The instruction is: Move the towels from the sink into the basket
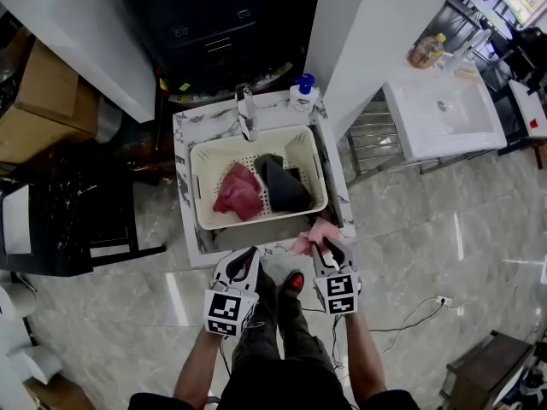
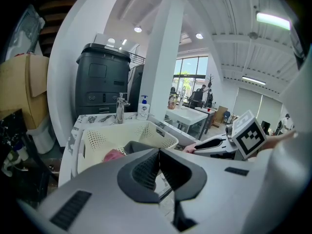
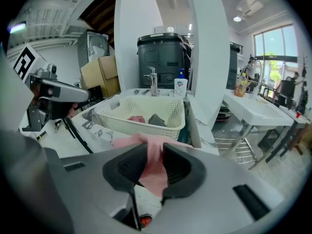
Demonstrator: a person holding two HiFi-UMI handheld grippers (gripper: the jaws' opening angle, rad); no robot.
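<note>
Light pink towel (image 1: 308, 236) (image 3: 146, 143) hangs at the front right edge of the marble tabletop (image 1: 183, 143), just outside the basket (image 1: 317, 165), pinched in the right claw (image 1: 327, 250) (image 3: 152, 157). The right gripper view shows the pads closed on the cloth, with pink fabric filling the gap and spilling out above and below. The cream perforated basket sits in the sink (image 1: 252, 233) and takes up nearly all of it (only a grey strip shows at the front). Inside the basket are a red towel (image 1: 238, 192) on the left and a dark grey towel (image 1: 282, 186) on the right, touching each other. Left claw (image 1: 246, 259) (image 2: 159, 160) has its jaws together with nothing between them; it is held just in front of the tabletop edge, beside the right one. Behind the basket stand a chrome faucet (image 1: 246, 114) and a soap bottle (image 1: 302, 92) with a blue top. The floor (image 1: 444, 229) is grey marble tile.
</note>
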